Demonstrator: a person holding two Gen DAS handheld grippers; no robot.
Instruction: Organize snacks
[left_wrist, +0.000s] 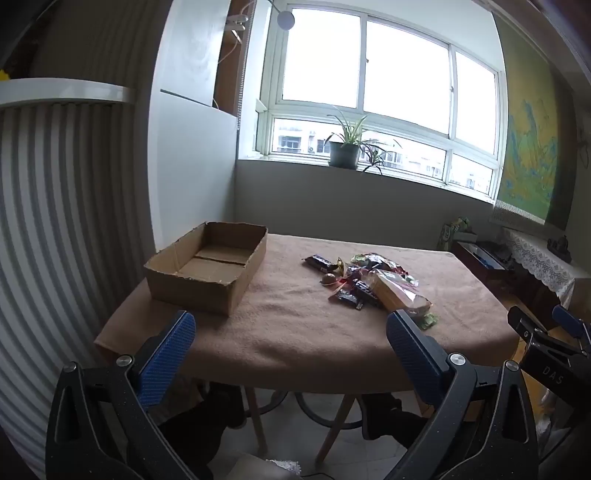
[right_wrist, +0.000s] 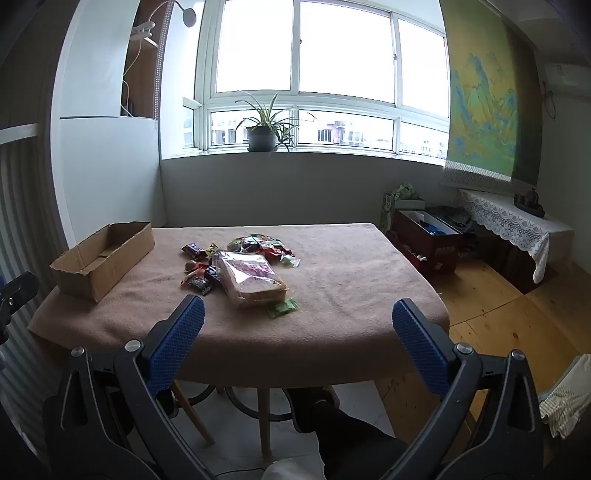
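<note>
left gripper (left_wrist: 290, 325): I see jaws spread, empty
right gripper (right_wrist: 297, 314): same, released
box (left_wrist: 207, 267): table's left
snacks (right_wrist: 240, 264): piled mid-table (right_wrist: 351, 266)

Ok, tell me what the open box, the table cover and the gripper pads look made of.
Box: corrugated cardboard, matte brown, ragged torn rim. Table cover: soft fabric, probably fleece or felt, with a fuzzy tan nap, draping over the edge. Gripper pads: blue, finely textured, likely rubber or plastic.

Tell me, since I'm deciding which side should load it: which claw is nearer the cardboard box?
Left. The left claw hangs open just off the table edge before the cardboard box; the right claw, also open, faces the snack pile further right.
</note>
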